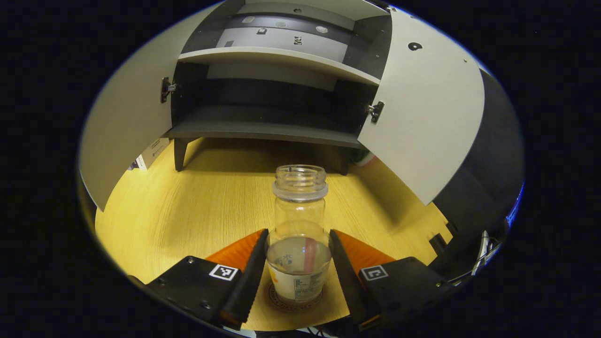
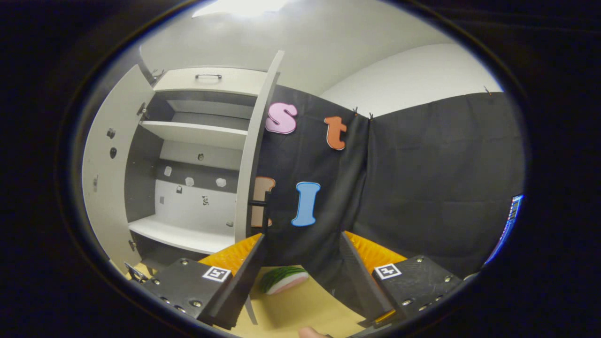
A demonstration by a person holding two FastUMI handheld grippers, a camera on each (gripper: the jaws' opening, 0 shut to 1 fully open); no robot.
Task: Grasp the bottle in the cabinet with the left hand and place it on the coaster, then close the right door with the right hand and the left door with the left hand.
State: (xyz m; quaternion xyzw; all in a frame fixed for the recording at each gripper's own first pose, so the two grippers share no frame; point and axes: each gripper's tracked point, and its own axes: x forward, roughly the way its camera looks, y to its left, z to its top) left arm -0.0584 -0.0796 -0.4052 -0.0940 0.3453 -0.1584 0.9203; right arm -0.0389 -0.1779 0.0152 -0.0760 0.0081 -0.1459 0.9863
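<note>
In the lower centre of the left gripper view we see the clear glass bottle [image 1: 299,234], round and ribbed at its neck, standing on the round coaster [image 1: 296,300] on the wood-grain tabletop [image 1: 188,206]. The left gripper [image 1: 298,263] stands open around it, its fingers close beside the glass; we cannot tell if they touch. Behind, both flat doors of the cabinet [image 1: 281,56] are open. In the right gripper view, the right gripper [image 2: 300,277] is wide open and holds nothing.

1. The left gripper [image 1: 299,277] has two black finger mounts, each with a white square fiducial marker and small round screws.
2. Its fingers [image 1: 249,272] are long wedges with a finely ribbed inner face.
3. The right gripper [image 2: 300,281] is built alike: black mounts, square markers, screw heads along the edges.
</note>
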